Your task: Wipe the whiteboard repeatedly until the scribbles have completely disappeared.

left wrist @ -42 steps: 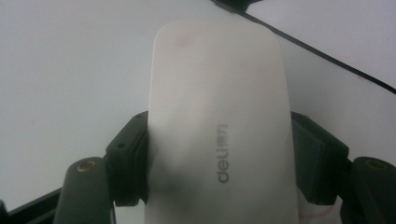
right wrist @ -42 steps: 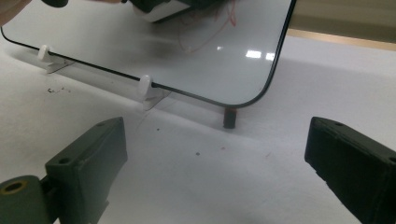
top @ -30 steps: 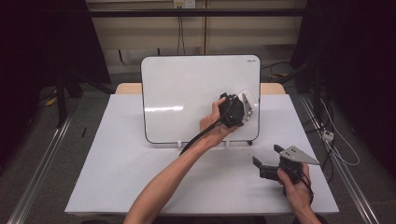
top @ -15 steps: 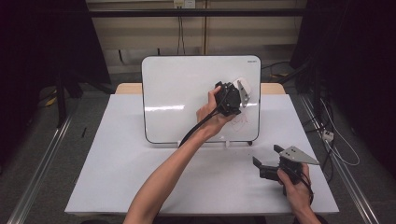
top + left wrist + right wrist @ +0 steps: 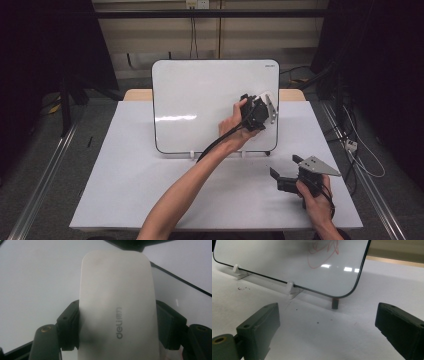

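- My left gripper is clamped on the white eraser, one jaw against each long side, and I have it up at the right part of the whiteboard
- The whiteboard stands tilted back on small white clips near the far side of the table
- From the right gripper view I can see a red scribble on the board's right part; I judge wiping it off is the step in hand
- To do it well I'd keep the eraser face flat on the board, press lightly so the board doesn't tip off its clips, and sweep in overlapping passes
- My right gripper rests low at the table's near right with jaws wide and nothing between them; it could brace the board's lower corner if it shifts
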Motion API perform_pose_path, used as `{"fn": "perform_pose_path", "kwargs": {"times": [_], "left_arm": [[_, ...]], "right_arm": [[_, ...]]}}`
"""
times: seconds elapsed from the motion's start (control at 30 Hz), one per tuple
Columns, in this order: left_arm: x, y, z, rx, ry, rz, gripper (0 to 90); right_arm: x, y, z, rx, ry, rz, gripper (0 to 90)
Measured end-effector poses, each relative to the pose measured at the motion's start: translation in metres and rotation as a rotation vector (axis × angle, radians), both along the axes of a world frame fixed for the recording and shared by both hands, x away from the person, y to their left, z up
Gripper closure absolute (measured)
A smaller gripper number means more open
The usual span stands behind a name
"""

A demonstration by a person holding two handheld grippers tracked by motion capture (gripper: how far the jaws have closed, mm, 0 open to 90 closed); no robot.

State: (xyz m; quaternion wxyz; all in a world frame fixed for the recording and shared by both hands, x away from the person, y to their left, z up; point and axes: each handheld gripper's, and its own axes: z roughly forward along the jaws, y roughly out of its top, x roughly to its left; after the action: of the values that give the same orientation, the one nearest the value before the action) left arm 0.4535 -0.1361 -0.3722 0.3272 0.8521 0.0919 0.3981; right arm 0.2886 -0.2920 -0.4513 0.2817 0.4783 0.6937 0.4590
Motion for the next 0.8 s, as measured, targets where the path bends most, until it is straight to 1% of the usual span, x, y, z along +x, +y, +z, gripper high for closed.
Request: {"fn": "perform_pose_path", "kwargs": {"times": [0.07, 0.1, 0.17, 0.3, 0.5, 0.57, 0.73, 0.8], "left_arm": [[-0.004, -0.001, -0.004, 0.011, -0.003, -0.011, 31.0], [-0.006, -0.002, -0.007, 0.025, -0.007, -0.018, 31.0], [-0.009, -0.001, -0.01, 0.032, -0.007, -0.022, 31.0], [-0.017, 0.002, -0.019, 0.043, -0.001, -0.04, 31.0], [-0.028, 0.008, -0.031, 0.078, 0.002, -0.067, 31.0], [-0.029, 0.011, -0.031, 0.075, 0.003, -0.077, 31.0], [-0.025, 0.012, -0.027, 0.076, 0.026, -0.092, 31.0], [-0.022, 0.013, -0.025, 0.074, 0.024, -0.084, 31.0]], "right_arm": [[0.0, -0.001, 0.0, -0.001, -0.003, 0.0, 5.7], [0.0, -0.001, 0.0, -0.003, -0.006, 0.002, 5.7], [-0.001, -0.001, 0.0, 0.001, -0.001, 0.0, 5.7], [-0.002, -0.001, 0.001, -0.003, -0.005, 0.0, 5.7], [-0.002, -0.001, 0.001, -0.001, -0.001, -0.001, 5.7], [-0.002, -0.001, 0.001, -0.001, -0.001, -0.002, 5.7], [-0.003, -0.002, 0.001, 0.004, -0.001, -0.004, 5.7], [-0.002, -0.003, 0.0, 0.001, -0.006, -0.005, 5.7]]}}
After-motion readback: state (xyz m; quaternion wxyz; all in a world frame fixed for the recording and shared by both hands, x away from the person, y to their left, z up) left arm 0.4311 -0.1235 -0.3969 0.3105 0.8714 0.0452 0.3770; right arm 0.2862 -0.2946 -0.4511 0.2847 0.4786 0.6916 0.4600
